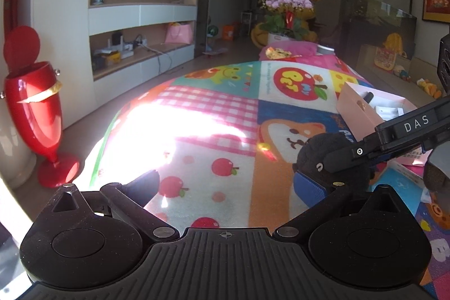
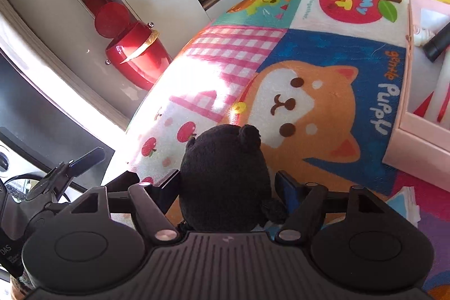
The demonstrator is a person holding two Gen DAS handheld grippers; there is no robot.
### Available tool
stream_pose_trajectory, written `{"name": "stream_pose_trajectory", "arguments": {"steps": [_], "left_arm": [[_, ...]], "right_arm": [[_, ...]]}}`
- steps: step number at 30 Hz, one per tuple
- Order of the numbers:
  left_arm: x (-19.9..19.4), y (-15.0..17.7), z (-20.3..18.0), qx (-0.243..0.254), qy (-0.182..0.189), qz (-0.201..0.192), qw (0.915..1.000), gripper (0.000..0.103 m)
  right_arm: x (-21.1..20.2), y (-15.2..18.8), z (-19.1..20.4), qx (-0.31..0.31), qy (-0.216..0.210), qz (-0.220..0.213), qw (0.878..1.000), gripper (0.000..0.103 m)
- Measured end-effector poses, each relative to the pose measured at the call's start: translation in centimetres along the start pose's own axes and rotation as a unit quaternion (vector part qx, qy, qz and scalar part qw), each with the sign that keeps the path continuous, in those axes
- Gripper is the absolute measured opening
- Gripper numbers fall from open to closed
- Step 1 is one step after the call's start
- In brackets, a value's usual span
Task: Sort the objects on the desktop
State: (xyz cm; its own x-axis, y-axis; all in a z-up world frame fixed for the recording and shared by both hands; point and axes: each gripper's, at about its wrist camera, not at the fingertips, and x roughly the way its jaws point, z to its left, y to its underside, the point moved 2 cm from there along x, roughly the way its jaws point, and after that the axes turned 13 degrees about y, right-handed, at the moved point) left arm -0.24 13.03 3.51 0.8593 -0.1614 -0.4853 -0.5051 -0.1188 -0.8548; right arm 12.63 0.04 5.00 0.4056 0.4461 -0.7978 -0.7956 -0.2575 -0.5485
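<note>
A black plush bear (image 2: 225, 173) sits on the patchwork cartoon blanket (image 2: 309, 47). It stands between the fingers of my right gripper (image 2: 227, 179), whose left finger lies against its side while a thin gap shows at the right finger; the jaws stand wide. In the left wrist view the same bear (image 1: 323, 153) is at the right, with the right gripper reaching over it from the right. My left gripper (image 1: 225, 184) is open with nothing between its fingers, and its blue-padded right finger (image 1: 309, 186) is close beside the bear.
An open pink box (image 2: 405, 103) holding a black cylinder (image 2: 437, 44) and white items lies on the blanket to the right. A red pedestal bin (image 1: 36, 103) stands on the floor left of the blanket. White shelving lines the far wall.
</note>
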Motion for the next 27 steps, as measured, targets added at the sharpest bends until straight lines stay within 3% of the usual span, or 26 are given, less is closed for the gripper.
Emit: {"name": "stream_pose_trajectory", "arguments": {"steps": [4, 8, 14, 20, 27], "left_arm": [[0.9, 0.2, -2.3, 0.019, 0.05, 0.014, 0.9985, 0.103], [1.9, 0.5, -5.0, 0.057, 0.077, 0.027, 0.9951, 0.103], [3.1, 1.1, -6.9, 0.077, 0.091, 0.049, 0.9917, 0.103], [3.5, 0.9, -7.8, 0.083, 0.097, 0.057, 0.9901, 0.103], [5.5, 0.4, -10.3, 0.094, 0.118, 0.066, 0.9864, 0.103]], "right_arm": [[-1.7, -0.1, -1.7, 0.001, 0.033, -0.037, 0.999, 0.083], [-4.0, 0.4, -3.5, -0.004, 0.066, -0.077, 0.995, 0.084], [-4.8, 3.4, -6.0, -0.007, 0.061, -0.069, 0.996, 0.085], [-7.0, 7.8, -5.9, -0.065, 0.069, -0.087, 0.992, 0.084], [-10.7, 12.1, -7.8, -0.061, 0.135, -0.115, 0.982, 0.084]]}}
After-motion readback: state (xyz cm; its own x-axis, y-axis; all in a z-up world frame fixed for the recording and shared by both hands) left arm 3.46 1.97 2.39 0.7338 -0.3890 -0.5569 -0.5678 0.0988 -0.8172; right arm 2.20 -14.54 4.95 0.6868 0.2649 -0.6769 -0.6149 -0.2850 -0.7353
